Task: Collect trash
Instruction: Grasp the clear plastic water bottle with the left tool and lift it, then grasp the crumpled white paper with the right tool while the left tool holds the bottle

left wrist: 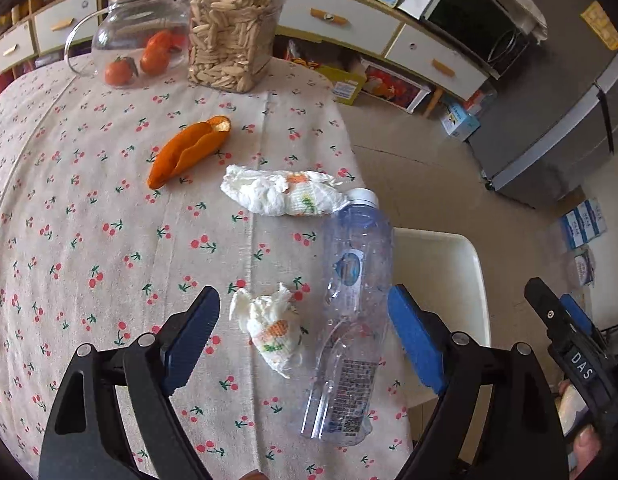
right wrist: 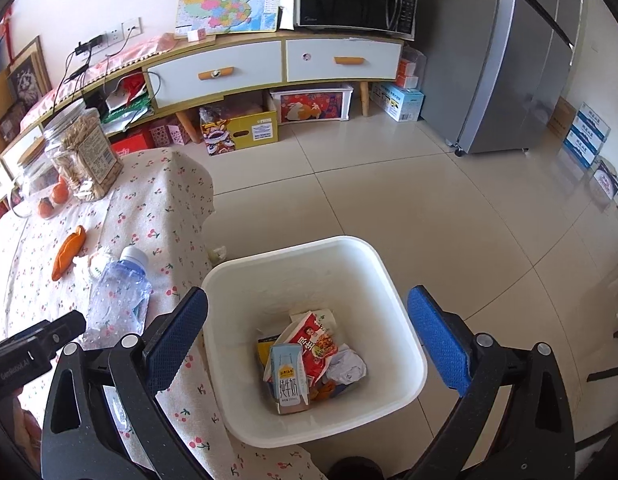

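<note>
Holding our left tool (left wrist: 305,332) over the bench (left wrist: 109,264), we have its blue pads spread wide, pressing on nothing. Between them on the cherry-print cloth lie a crumpled tissue (left wrist: 275,330) and, just beside it toward the right pad, the lower half of a clear plastic bottle (left wrist: 351,312) lying on its side, white cap pointing away from us near the bench edge. A second, larger wad of tissue (left wrist: 281,192) lies farther out, touching or almost touching the bottle's cap end, and an orange peel (left wrist: 187,150) sits beyond that, apart from both. At the far side stand a jar of seeds (left wrist: 235,32) and a glass pot (left wrist: 137,36), with small oranges (left wrist: 119,71) beside it.

Our right tool (right wrist: 307,334) hangs over a white bin (right wrist: 401,296) on the tiled floor beside the bench, its pads likewise spread with nothing between them. In the bin lie a milk carton (right wrist: 287,376), a red snack wrapper (right wrist: 315,340) and crumpled paper (right wrist: 349,366).
</note>
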The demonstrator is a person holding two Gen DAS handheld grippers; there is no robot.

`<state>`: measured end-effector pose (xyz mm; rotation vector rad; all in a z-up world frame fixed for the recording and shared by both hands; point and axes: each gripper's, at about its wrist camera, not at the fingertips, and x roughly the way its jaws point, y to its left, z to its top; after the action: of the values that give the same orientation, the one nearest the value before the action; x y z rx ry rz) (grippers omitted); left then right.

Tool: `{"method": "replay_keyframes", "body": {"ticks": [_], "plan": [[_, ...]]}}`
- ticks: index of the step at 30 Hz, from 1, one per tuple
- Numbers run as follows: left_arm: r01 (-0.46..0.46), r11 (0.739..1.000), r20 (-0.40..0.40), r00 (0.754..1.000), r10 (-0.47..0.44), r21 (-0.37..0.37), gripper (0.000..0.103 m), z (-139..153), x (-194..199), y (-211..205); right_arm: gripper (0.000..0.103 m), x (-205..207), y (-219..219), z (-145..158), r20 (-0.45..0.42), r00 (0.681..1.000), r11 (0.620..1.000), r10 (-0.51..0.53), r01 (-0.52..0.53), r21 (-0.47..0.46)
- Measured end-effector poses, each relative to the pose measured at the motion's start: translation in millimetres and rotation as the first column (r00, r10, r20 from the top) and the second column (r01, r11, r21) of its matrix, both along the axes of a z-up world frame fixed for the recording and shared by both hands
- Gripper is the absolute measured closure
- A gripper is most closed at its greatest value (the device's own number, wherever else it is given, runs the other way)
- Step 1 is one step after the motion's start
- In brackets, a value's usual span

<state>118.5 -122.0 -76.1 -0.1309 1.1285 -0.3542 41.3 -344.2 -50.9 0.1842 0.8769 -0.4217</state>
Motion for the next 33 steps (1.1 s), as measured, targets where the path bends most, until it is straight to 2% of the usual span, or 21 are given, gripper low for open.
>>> {"method": "replay_keyframes", "body": {"ticks": [6, 10, 12, 14, 17, 21, 26, 33], "plan": [[0.111, 0.987, 0.039, 0.992, -0.116, 0.114, 0.019, -3, 3, -47, 0.007, -7, -20, -2, -0.006, 0.999, 0.999, -0.043, 0.043, 0.02], [0.171, 0.967, 0.012, 0.984, -0.177, 0.19, 0.019, -17, 9, -68, 0.007, -9, -26, -3, -0.012, 0.999, 0.999, -0.048, 0.048, 0.023], [0.176, 0.959, -0.004, 0.984, -0.179, 0.222, 0.029, -27, 11, -72, 0.007, -9, -26, -4, -0.018, 0.999, 0.999, -0.044, 0.045, 0.023], [0.189, 0.954, -0.036, 0.982, -0.186, 0.233, 0.055, -37, 11, -72, 0.007, -8, -26, -4, -0.023, 0.999, 0.999, -0.038, 0.039, 0.025], [0.185, 0.962, -0.016, 0.982, -0.186, 0.2, 0.058, -34, 7, -65, 0.007, -6, -21, -3, -0.023, 0.999, 0.999, -0.024, 0.025, 0.036], [0.173, 0.976, 0.065, 0.981, -0.183, 0.136, 0.058, -9, -3, -48, 0.007, 2, -4, -3, -0.029, 0.999, 0.998, 0.04, -0.039, 0.042], [0.117, 0.988, 0.134, 0.982, -0.13, 0.104, 0.058, 21, -12, -15, 0.007, 12, 31, -9, -0.061, 0.986, 0.988, 0.153, -0.151, 0.035], [0.011, 0.991, 0.163, 0.986, -0.032, 0.13, 0.058, 41, -16, 35, 0.007, 25, 84, -17, -0.092, 0.949, 0.953, 0.302, -0.3, 0.038]]}}
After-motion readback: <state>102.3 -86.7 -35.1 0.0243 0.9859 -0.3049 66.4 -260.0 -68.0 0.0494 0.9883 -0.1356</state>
